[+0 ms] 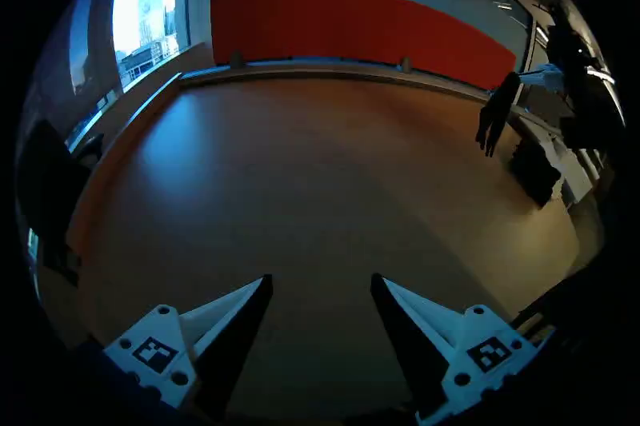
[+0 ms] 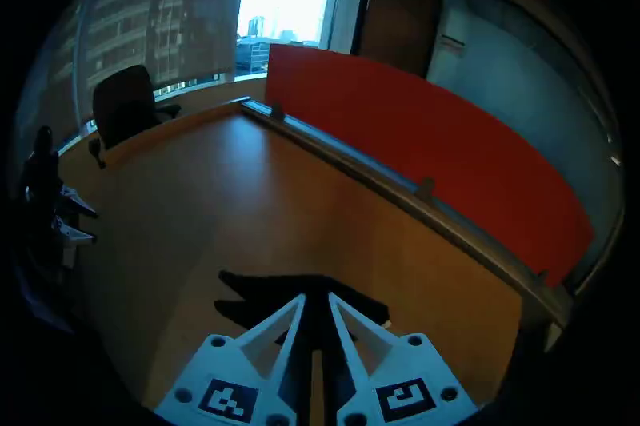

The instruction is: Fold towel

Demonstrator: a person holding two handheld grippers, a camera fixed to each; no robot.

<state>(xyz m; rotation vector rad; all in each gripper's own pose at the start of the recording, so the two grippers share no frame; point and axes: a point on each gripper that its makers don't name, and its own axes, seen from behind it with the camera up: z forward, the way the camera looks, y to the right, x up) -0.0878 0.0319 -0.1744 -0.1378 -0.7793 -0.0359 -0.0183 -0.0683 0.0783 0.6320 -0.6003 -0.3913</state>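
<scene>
A dark towel (image 2: 298,300) hangs from the tips of my right gripper (image 2: 317,302), whose fingers stand close together and pinch it above the wooden table (image 2: 240,194). From the left gripper view the same towel (image 1: 496,113) dangles limp at the far right, under the white right gripper (image 1: 534,77), well off the tabletop. My left gripper (image 1: 322,286) is open and holds nothing, low over the bare wooden table (image 1: 320,178). In the right gripper view the left gripper (image 2: 80,222) appears far off at the left edge.
A long red partition (image 1: 360,26) (image 2: 432,138) runs along the table's far edge. A black office chair (image 2: 124,110) stands by the windows. A dark bulky object (image 1: 534,172) sits past the table's right edge, and a person in dark clothes (image 1: 588,98) is beside it.
</scene>
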